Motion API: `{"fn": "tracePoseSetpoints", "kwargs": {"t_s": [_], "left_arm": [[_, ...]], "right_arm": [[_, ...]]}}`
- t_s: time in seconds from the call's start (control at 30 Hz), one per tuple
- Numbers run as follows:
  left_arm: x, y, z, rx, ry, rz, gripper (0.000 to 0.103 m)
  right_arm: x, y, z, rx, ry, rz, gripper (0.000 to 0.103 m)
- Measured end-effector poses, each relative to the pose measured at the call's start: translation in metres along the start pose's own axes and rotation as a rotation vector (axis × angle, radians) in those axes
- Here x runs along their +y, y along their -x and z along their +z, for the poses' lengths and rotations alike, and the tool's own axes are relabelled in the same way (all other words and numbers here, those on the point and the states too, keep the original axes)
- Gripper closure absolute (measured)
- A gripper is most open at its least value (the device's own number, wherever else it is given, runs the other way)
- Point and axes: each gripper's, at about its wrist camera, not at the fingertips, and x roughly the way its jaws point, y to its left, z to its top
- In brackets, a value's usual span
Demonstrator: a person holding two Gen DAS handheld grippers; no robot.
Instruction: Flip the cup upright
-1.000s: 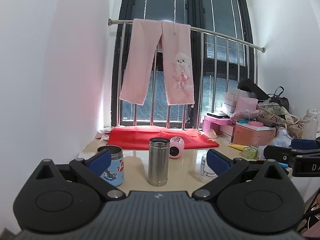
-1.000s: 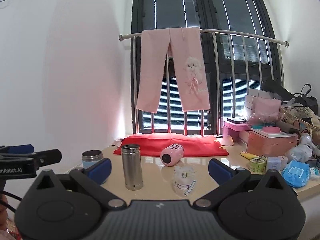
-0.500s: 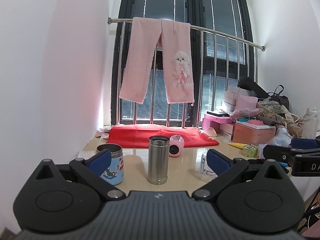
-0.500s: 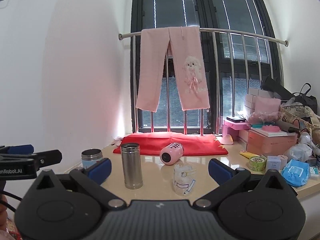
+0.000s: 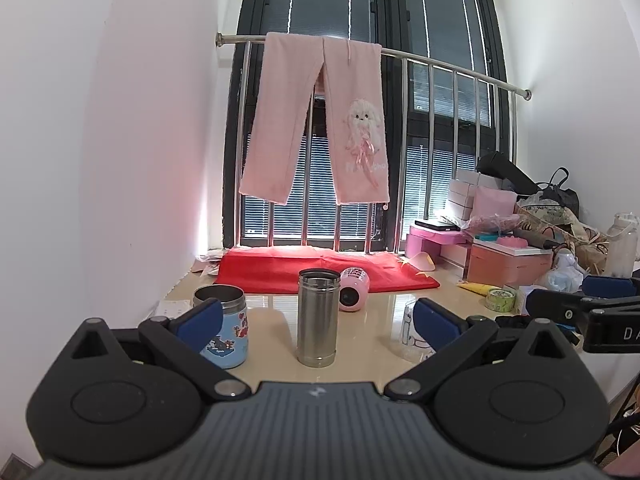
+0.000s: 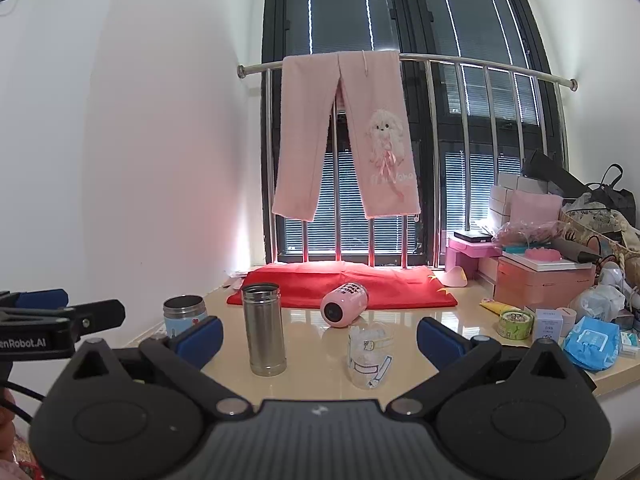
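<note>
Lying on its side toward the far middle of the table (image 6: 312,364), just in front of the red cloth (image 6: 344,284): the pink cup (image 6: 343,305), dark round end turned toward the cameras, printed end pointing away. Not yet touched by either gripper. Left gripper (image 5: 316,322) spread wide and holding nothing, hovering short of the near table edge. Right gripper (image 6: 320,336) likewise wide and empty, hovering over the near edge. Standing between the grippers and the target: a tall steel flask (image 6: 264,330), a clear plastic cup (image 6: 368,354) with cartoon stickers, and, off to the left, a blue cartoon mug (image 5: 224,326).

Probably light, rigid and smooth-walled, so likely to roll or skid on the glossy tabletop if nudged from one side. Best taken across the middle of the barrel, one finger on each curved flank, then swung up onto its base. Which end is the mouth cannot be told with certainty from here. Reaching past the steel flask and the clear plastic cup without knocking them looks like the main hazard.
</note>
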Motion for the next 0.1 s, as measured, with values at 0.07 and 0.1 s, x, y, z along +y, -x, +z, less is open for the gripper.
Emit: {"fn": "tracePoseSetpoints", "kwargs": {"t_s": [0.07,0.1], "left_arm": [[-0.0001,0.0004,-0.0010,0.002,0.000,0.001,0.000],[-0.0002,0.0006,-0.0012,0.002,0.000,0.002,0.000]], "right_arm": [[0.0003,0.0001,0.0002,-0.001,0.000,-0.001,0.000],[0.0003,-0.0002,0.0000,0.000,0.000,0.000,0.000]]}}
